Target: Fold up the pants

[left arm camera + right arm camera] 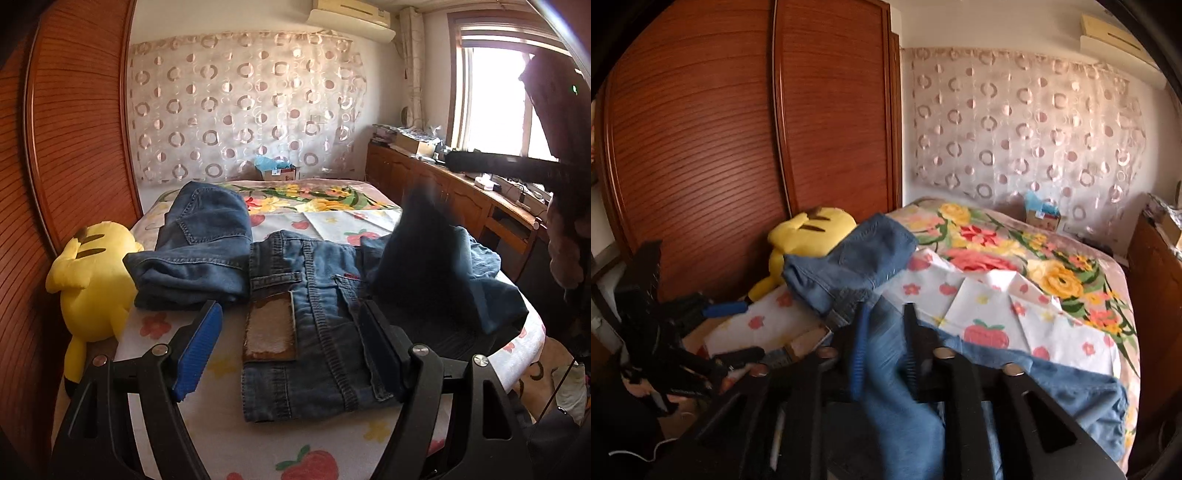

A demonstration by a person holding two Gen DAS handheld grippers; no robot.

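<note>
Blue jeans (317, 295) lie on the bed, waistband with a tan leather patch (271, 328) toward me. My left gripper (291, 343) is open, its fingers on either side of the waistband and just above it. My right gripper (886, 347) is shut on the jeans' leg (897, 398) and holds it lifted above the bed; the raised, blurred cloth shows in the left wrist view (432, 258). A second pair of jeans (199, 251) lies folded at the left, also seen in the right wrist view (857, 258).
A yellow plush toy (92, 284) lies at the bed's left edge by the wooden wardrobe (74, 122). The bed has a fruit-print sheet (229, 435) and a flowered blanket (1034, 258). A wooden cabinet (443, 192) runs under the window at the right.
</note>
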